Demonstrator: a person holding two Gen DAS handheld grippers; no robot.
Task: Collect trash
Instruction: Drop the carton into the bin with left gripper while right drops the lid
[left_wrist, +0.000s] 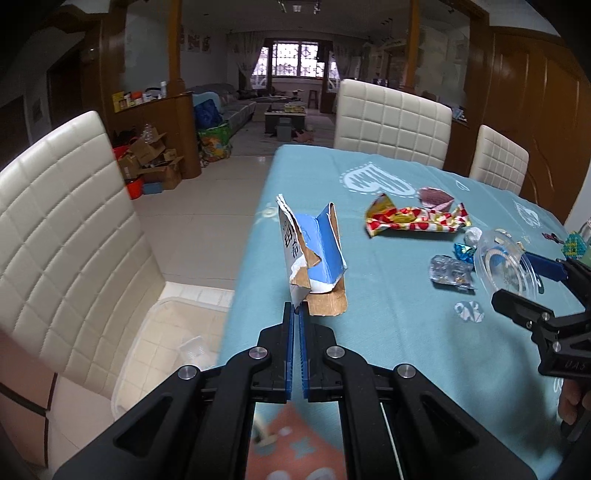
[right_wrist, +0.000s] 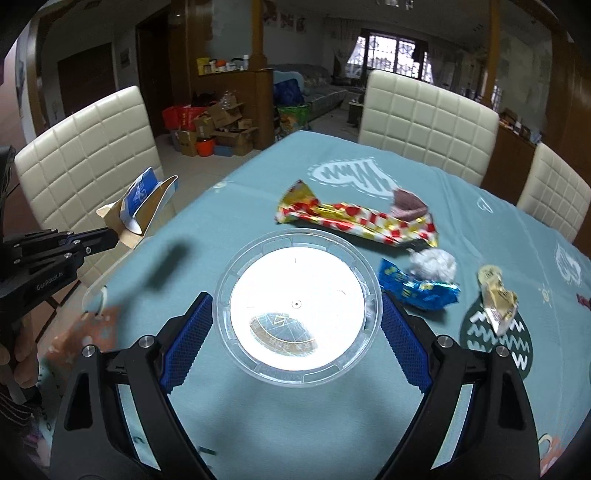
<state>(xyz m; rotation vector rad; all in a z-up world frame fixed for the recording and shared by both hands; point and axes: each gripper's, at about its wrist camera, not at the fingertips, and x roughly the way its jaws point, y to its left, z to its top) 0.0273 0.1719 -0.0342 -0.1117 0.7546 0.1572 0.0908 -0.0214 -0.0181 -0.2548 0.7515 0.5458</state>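
Between the left gripper's (left_wrist: 296, 314) clenched jaws: torn blue carton (left_wrist: 314, 254), one, long axis upright, open end upward.
Right gripper (right_wrist: 296, 321): jaws wide, clasping one clear round lid (right_wrist: 295, 306), lying flat.
Beyond the lid: five wrappers on the table (right_wrist: 221, 424).

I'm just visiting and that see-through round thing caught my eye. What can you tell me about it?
The clear plastic lid is round, transparent and shallow, with a ribbed rim and a flat centre that glares white. A printed sticker shows near its lower edge. It is held between the blue ridged pads of the right gripper, one on each side of the rim, jaws spread wide. The left wrist view shows it tilted and raised above the teal tablecloth, near the scattered wrappers. Only the pads appear to touch it.
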